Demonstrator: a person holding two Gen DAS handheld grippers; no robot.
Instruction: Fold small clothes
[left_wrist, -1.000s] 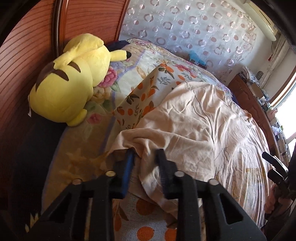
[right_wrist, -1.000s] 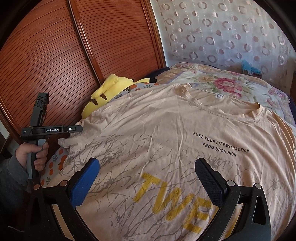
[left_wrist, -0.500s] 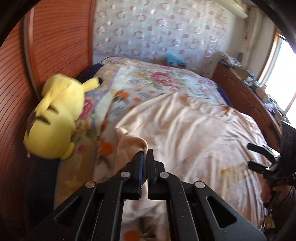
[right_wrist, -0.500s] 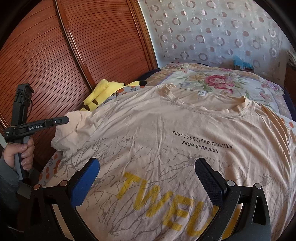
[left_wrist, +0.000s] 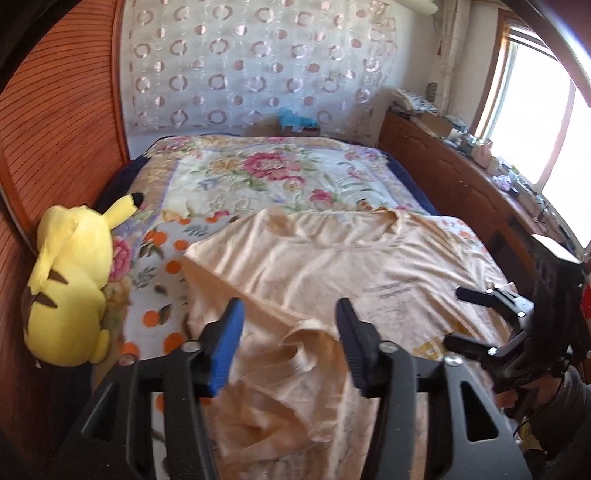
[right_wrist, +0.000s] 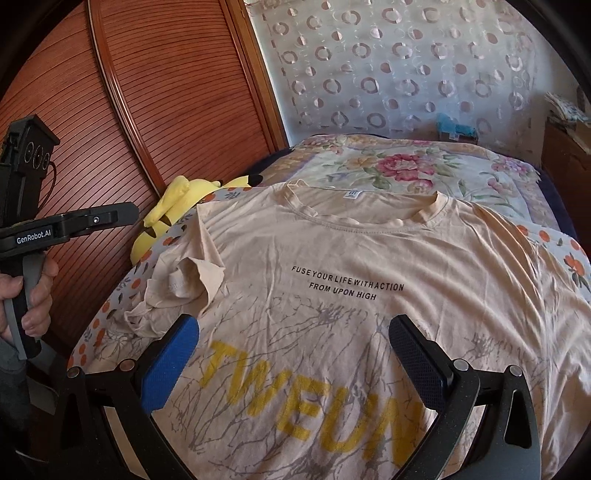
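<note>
A peach T-shirt (right_wrist: 351, 258) with yellow letters lies face up on the bed. Its left sleeve (right_wrist: 184, 280) lies crumpled and folded inward onto the chest. My left gripper (left_wrist: 289, 310) hovers just above that sleeve (left_wrist: 306, 339). Its jaws are opening, and the cloth lies below the gap without touching the pads. From the right wrist view the left gripper (right_wrist: 125, 216) is seen side-on, held by a hand at the shirt's left edge. My right gripper (right_wrist: 293, 326) stands wide open over the shirt's lower front, holding nothing; it also shows in the left wrist view (left_wrist: 456, 315).
A yellow plush toy (left_wrist: 70, 288) lies at the bed's left edge against a ribbed wooden wardrobe door (right_wrist: 166, 92). A floral bedcover (left_wrist: 266, 173) stretches beyond the collar. A cluttered wooden sideboard (left_wrist: 461, 184) runs along the right under a window.
The left gripper closed on the sleeve, lifted it and carried it inward over the shirt, then opened and let it drop there. The right gripper barely shifted.
</note>
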